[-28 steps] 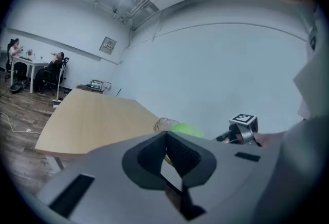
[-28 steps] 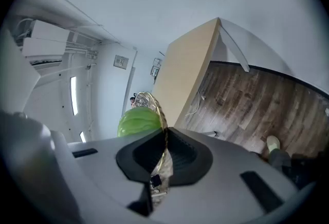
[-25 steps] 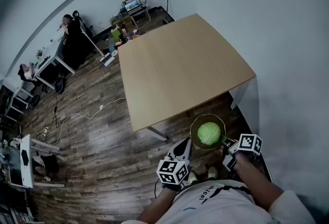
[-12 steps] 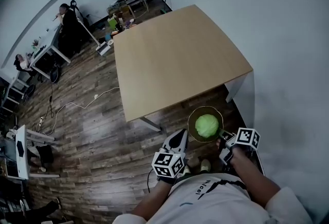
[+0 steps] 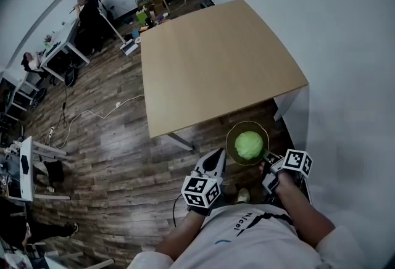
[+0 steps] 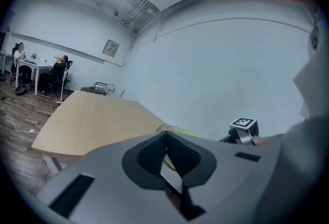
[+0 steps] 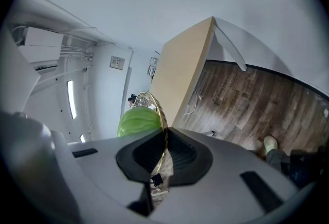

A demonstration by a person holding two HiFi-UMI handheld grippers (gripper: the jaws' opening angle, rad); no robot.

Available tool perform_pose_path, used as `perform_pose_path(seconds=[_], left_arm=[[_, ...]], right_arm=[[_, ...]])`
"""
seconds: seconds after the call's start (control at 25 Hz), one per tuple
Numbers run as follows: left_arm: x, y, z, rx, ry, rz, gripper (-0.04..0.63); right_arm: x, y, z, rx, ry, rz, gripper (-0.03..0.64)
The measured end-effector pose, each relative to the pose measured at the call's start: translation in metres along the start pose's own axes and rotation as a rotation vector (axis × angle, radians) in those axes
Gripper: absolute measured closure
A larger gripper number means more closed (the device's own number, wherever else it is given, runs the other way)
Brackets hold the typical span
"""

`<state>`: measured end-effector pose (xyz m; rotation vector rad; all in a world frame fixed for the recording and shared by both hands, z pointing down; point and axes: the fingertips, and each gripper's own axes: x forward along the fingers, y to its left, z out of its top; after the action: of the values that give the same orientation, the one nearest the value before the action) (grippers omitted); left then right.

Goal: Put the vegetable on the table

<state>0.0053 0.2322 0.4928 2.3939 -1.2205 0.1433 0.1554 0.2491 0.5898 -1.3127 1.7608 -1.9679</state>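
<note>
Nearest, the left gripper [image 5: 216, 157] has its jaws pressed together, empty, while at its 3 o'clock the right gripper [image 5: 267, 166] clamps the rim of a wire basket [image 5: 231, 137] holding the cabbage [image 5: 249, 145], short of the table [image 5: 210, 64] at 11 o'clock.

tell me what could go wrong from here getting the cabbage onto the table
1. The right claw pinches only the thin rim of the gold wire basket, so the basket may tilt or slip under the round green cabbage.
2. The basket hangs over the dark wooden floor, short of the light wooden table; a tip could roll the loose cabbage out.
3. The left claw is shut and off the basket, giving no support.
</note>
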Motion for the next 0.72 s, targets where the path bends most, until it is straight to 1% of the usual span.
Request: perform_pose_path(seconds=[0.16, 0.44, 0.56, 0.72], left_arm=[[0.013, 0.014, 0.002, -0.005, -0.002, 0.017, 0.583], [0.046, 0.044, 0.025, -0.022, -0.001, 0.014, 0.583], [0.072, 0.068, 0.039, -0.019, -0.001, -0.004, 0.583], [0.1, 0.111, 0.059, 0.004, 0.004, -0.034, 0.583]], right_arm=[[0.017, -0.001, 0.01, 0.001, 0.012, 0.005, 0.592], [0.05, 0.017, 0.039, 0.007, 0.015, -0.006, 0.592], [0.076, 0.025, 0.059, 0.018, 0.0, -0.006, 0.592], [0.118, 0.04, 0.076, 0.045, -0.036, 0.006, 0.591]])
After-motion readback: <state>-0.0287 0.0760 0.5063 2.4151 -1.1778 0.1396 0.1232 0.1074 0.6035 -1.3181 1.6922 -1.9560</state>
